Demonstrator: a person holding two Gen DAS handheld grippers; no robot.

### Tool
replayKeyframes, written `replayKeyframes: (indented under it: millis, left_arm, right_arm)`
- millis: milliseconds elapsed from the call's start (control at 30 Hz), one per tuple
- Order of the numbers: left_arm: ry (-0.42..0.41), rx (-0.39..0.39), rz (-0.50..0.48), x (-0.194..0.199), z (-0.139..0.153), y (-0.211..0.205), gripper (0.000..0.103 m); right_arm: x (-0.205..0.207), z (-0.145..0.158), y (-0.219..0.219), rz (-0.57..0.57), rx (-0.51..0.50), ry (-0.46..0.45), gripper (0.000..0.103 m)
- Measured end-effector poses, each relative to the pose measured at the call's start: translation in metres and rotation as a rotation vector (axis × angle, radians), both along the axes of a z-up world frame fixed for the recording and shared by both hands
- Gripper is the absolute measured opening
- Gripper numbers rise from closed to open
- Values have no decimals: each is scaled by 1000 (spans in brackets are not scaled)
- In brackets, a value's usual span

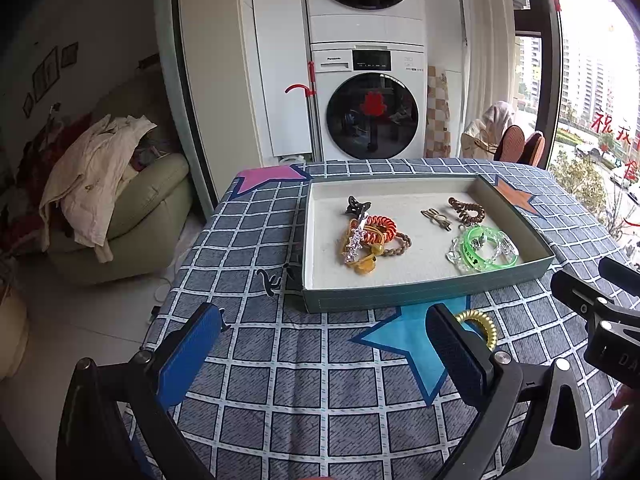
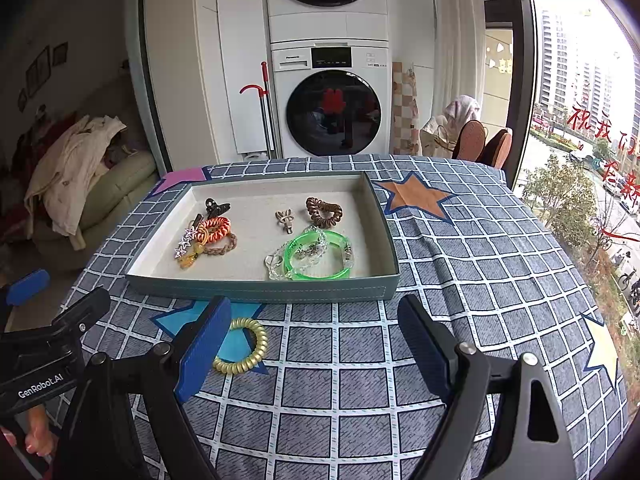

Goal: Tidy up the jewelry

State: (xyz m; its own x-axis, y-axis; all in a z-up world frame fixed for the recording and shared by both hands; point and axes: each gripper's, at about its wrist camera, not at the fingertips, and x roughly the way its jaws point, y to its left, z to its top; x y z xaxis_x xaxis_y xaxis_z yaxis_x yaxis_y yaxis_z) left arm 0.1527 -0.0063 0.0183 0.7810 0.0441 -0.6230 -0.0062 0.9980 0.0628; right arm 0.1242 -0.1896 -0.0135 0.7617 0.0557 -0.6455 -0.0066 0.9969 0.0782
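Table: blue checked tablecloth with coloured stars, lots of bare cloth on the window side, the far edge drops off in front of the washing machine.
Tray: shallow teal tray sits mid-table, low walls all round, its near wall just beyond both claws.
Loose piece: gold spiral hair tie lies flat on the blue star, outside the tray, just beside the right claw's inner finger.
In the tray: orange coil tie, brown coil tie, green bangle, a few clips.
Left gripper: jaws wide apart, holding nothing.
Right gripper: also spread wide, empty.
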Motion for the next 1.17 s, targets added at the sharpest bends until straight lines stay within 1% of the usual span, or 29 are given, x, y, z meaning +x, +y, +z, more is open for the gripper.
replayKeyframes:
  millis: [933,1167]
  left_arm:
    - [10,-4,3,1,-1,3,103]
    - [5,-1,-12,-1,-2,0,103]
  right_arm:
    - [0,0,1,-1,2,2,87]
    - [0,1,1,-1,1,3,87]
